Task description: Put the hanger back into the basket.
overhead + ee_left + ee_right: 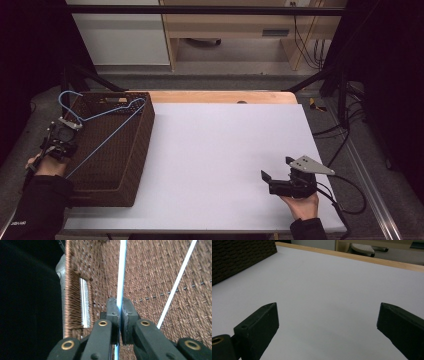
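Observation:
A light blue wire hanger (pixel 102 124) lies tilted across the brown woven basket (pixel 135 160) at the table's left, its hook over the far left corner. My left gripper (pixel 64 131) is at the basket's left rim, shut on the hanger's wire (pixel 121 277); the pads (pixel 113 307) pinch it above the basket's woven floor. At the near right of the white table, my right gripper (pixel 276 169) rests in a hand, open, with nothing between its jaws (pixel 327 320).
The basket's side wall has a handle slot (pixel 84 302) close to the left gripper. The white table top (pixel 225 150) spreads between the basket and the right gripper. Cables (pixel 350 200) trail off the right edge.

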A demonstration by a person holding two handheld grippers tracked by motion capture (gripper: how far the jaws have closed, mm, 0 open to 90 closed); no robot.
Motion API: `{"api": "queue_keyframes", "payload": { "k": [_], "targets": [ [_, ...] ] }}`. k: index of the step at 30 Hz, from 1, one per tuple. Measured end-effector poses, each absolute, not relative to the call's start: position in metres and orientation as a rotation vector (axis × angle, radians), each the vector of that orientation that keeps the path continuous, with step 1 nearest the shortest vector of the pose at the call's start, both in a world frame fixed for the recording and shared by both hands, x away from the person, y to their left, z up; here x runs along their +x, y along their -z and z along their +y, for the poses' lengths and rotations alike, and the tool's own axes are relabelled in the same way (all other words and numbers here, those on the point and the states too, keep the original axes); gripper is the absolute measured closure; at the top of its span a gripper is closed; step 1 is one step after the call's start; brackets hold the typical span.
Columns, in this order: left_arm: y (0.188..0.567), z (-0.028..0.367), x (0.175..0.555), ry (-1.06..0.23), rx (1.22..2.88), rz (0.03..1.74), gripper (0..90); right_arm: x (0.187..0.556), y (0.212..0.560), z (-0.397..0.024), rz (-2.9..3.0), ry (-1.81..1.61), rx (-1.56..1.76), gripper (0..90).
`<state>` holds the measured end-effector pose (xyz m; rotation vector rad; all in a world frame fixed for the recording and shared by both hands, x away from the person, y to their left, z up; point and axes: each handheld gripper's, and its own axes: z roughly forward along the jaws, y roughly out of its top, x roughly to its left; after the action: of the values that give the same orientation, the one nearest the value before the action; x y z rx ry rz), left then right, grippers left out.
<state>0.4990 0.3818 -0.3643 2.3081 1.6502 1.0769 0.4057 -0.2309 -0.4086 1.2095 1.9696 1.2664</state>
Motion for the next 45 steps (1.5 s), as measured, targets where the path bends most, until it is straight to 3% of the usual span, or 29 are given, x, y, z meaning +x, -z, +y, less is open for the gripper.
{"api": "queue_keyframes", "payload": {
  "k": [10, 16, 27, 37, 45],
  "targets": [
    [0.379, 0.381, 0.501, -0.913, 2.335, 1.663, 83.0, 0.406, 0.408, -0.232, 1.968, -1.264, 1.208, 4.3],
    [0.361, 0.382, 0.485, -0.875, 2.201, 1.572, 68.8, 0.405, 0.407, -0.232, 1.963, -1.272, 1.211, 4.3],
    [0.346, 0.358, 0.435, -0.793, 1.861, 1.215, 44.2, 0.405, 0.406, -0.234, 1.953, -1.298, 1.197, 4.0],
    [0.354, 0.327, 0.409, -0.612, 1.785, 0.971, 27.2, 0.405, 0.406, -0.233, 1.958, -1.329, 1.177, 2.9],
    [0.367, 0.303, 0.396, -0.558, 1.826, 0.876, 13.7, 0.403, 0.405, -0.234, 1.960, -1.346, 1.161, 2.4]
  ]
}}
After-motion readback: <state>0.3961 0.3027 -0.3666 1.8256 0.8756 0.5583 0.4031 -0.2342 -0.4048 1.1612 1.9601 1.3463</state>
